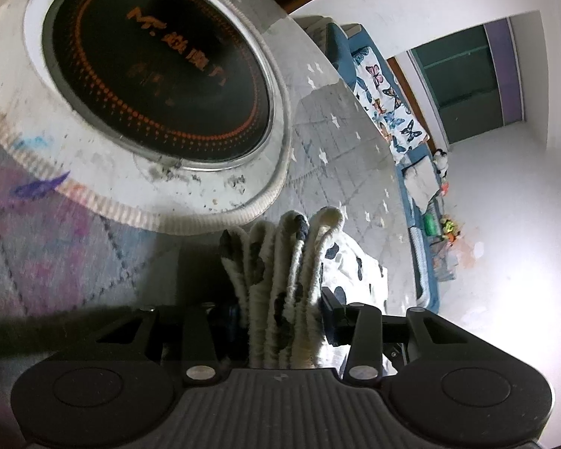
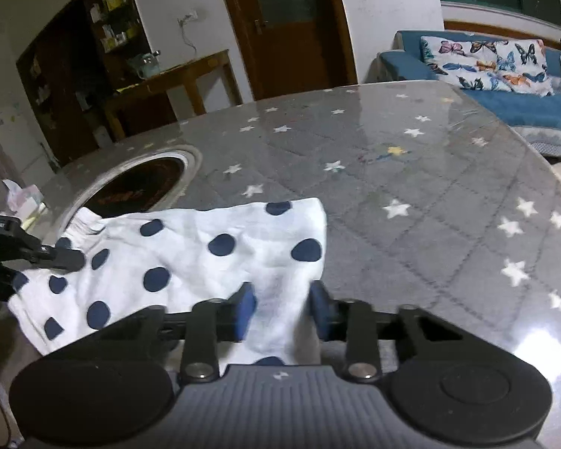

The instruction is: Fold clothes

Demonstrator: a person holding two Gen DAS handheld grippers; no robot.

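white cotton with navy dots, the garment (image 2: 190, 258) lies spread on the grey star-printed table cover (image 2: 411, 187), toward the near edge of the table and left of its middle, its far corner just short of the round black cooktop (image 2: 142, 187) sunk into the tabletop; the right gripper (image 2: 282, 310) comes in over the near edge, its blue pads (image 2: 246, 308) set narrow on either side of a raised fold of the cloth and touching it, the fabric pinched between them; the left gripper (image 1: 280, 310) grips the ribbed waistband (image 1: 284, 273), which is gathered into several upright pleats and pressed between its jaws, the rest of the garment trailing off to its right over the cover; in the right wrist view that left gripper shows as a dark arm at the garment's left end, beside the cooktop's rim; beyond the far edge of the table stand a blue sofa (image 2: 523, 101) with a butterfly cushion (image 2: 486, 63) and a wooden door (image 2: 288, 26).
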